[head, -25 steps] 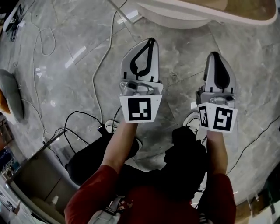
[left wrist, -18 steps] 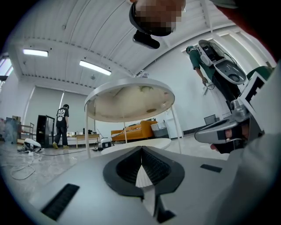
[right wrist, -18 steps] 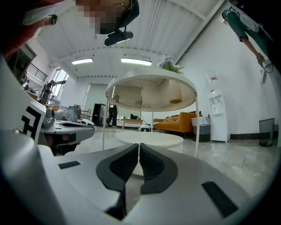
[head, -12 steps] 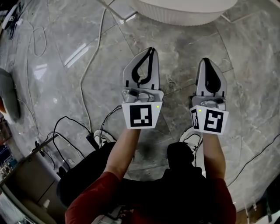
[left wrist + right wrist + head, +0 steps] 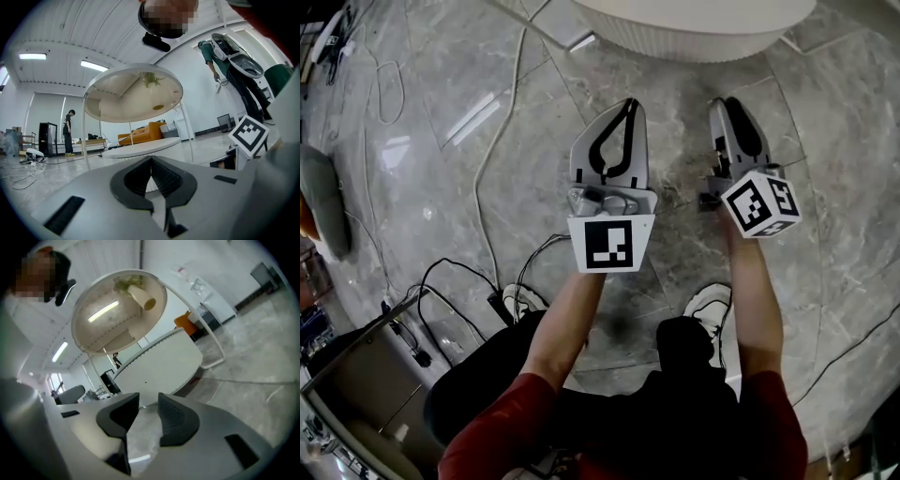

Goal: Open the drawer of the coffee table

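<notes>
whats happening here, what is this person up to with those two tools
A person holds a hand-held gripper in each hand above a grey stone floor, both pointed toward the round white coffee table just ahead. The left hand-held gripper has its jaws shut on nothing. The right hand-held gripper has just been opening its jaws, with nothing between them. Neither touches the table yet.

Grey marble floor (image 5: 441, 141). White cable (image 5: 494, 131) runs just left of left gripper (image 5: 627, 105); black cables (image 5: 455, 267) behind it, further left. White sneaker (image 5: 710, 305) behind right gripper (image 5: 722, 103). Well ahead of left gripper: orange sofa (image 5: 140, 133), standing person (image 5: 69, 132) off left.
</notes>
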`<state>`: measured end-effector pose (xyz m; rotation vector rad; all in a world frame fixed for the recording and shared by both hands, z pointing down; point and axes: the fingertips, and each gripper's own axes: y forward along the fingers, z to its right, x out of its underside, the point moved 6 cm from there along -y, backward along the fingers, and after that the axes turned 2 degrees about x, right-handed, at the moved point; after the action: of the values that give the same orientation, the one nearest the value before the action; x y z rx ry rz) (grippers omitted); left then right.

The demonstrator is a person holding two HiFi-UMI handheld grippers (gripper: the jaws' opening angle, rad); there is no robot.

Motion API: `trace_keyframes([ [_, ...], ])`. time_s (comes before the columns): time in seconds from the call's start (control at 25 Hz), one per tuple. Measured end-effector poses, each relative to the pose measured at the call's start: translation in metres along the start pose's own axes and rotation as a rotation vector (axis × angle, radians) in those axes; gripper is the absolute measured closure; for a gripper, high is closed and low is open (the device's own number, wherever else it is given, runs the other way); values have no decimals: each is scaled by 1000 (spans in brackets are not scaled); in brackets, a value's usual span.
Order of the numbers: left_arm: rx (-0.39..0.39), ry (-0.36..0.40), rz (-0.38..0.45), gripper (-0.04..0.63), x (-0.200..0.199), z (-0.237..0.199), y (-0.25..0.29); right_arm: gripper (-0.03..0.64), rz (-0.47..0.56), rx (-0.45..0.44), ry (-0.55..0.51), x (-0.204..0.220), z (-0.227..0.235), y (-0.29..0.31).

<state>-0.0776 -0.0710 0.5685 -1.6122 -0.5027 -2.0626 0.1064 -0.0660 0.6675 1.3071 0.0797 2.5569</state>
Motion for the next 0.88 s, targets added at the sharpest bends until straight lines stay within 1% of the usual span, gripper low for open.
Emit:
trace_keyframes([
  [0.08, 9, 4, -23, 581, 3, 3, 2, 459, 12, -122, 150, 0, 5, 19],
  [0.16, 20, 12, -39, 581, 4, 6, 4, 389, 42, -260, 302, -2, 11, 39],
  [0.2, 25, 16, -43, 581, 4, 7, 5, 358, 53, -291, 389, 0, 19, 46],
  [0.28, 32, 17, -49, 581, 4, 8, 6, 328, 82, -292, 553, 9, 38, 57],
  [0.32, 35, 16, -51, 581, 4, 8, 7, 320, 101, -290, 604, 12, 45, 61],
  [0.4, 35, 13, -53, 581, 5, 10, 7, 311, 134, -311, 658, 14, 51, 71],
  [0.56, 40, 11, -57, 580, 6, 11, 8, 310, 180, -411, 769, 14, 53, 89],
  [0.64, 38, 14, -61, 581, 9, 10, 7, 311, 214, -443, 824, 16, 51, 91],
  [0.72, 30, 14, -68, 580, 12, 8, 5, 311, 249, -450, 858, 16, 51, 90],
  [0.88, 11, 9, -73, 580, 16, 4, 0, 321, 269, -417, 879, 19, 53, 89],
])
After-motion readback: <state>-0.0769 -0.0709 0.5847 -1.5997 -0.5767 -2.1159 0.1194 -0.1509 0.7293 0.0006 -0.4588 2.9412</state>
